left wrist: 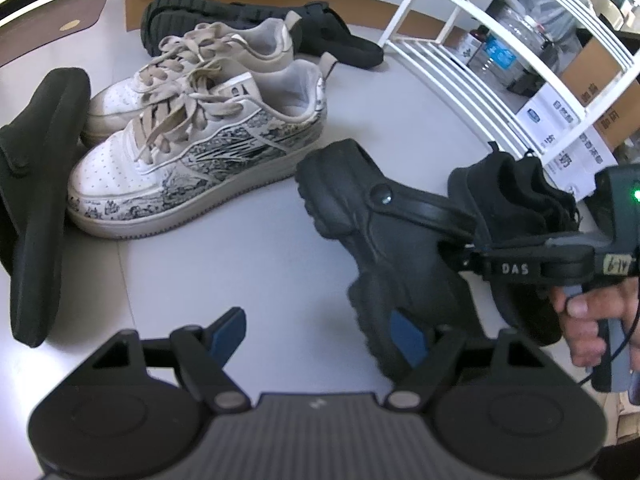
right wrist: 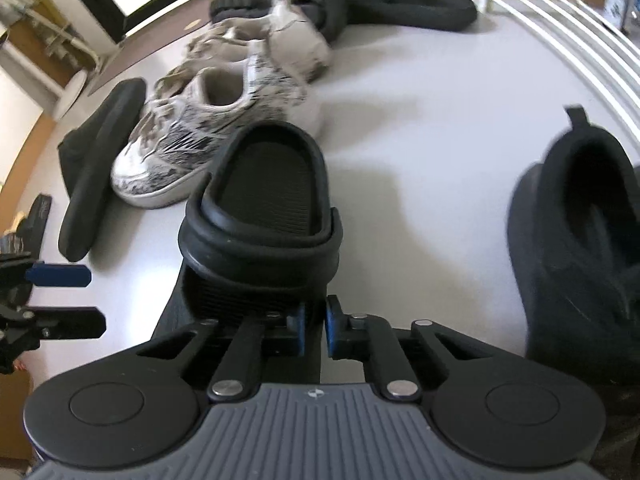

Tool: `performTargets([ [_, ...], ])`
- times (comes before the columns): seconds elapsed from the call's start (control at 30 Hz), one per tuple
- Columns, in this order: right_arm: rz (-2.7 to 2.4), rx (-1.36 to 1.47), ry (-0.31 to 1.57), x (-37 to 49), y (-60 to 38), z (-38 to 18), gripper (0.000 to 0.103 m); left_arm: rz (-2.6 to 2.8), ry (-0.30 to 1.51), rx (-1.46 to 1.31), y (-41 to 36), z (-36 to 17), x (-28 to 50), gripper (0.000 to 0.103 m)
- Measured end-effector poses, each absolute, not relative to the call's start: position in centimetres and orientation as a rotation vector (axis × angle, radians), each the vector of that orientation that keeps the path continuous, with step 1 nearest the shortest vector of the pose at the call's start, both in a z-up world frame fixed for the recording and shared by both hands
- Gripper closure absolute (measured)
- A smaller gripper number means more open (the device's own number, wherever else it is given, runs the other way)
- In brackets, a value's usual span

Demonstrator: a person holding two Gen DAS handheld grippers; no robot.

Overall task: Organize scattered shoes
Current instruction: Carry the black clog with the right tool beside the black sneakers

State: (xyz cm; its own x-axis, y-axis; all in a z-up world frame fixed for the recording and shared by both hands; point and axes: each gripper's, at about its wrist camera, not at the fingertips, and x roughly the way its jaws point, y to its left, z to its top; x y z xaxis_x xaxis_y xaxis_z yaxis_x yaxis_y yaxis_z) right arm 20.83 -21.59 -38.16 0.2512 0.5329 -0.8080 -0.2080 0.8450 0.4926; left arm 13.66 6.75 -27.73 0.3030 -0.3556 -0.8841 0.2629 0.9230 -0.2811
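While right tongs (right wrist: 314, 330) pinch black clog (right wrist: 260, 204), left tongs (left wrist: 316, 334) gape, empty.

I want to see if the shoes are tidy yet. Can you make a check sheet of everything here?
Surface: pale floor, mostly bare.
Job's things: white sneakers side by side; black clog held; black slip-on shoe; black slippers scattered.
Clutter: nothing seen.
Grippers: left gripper open; right gripper shut on clog's strap.
Cables: thin black cable by hand.
Surroundings: white rack with boxes, bottles.
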Motion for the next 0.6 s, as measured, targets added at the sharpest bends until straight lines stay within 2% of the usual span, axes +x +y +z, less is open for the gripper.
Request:
performTargets([
  [0.6,0.366,0.257,1.197,19.5,-26.4,-38.1,0.092,-0.426,1.203,-0.077,5.5,-27.9,13.7,0.022],
])
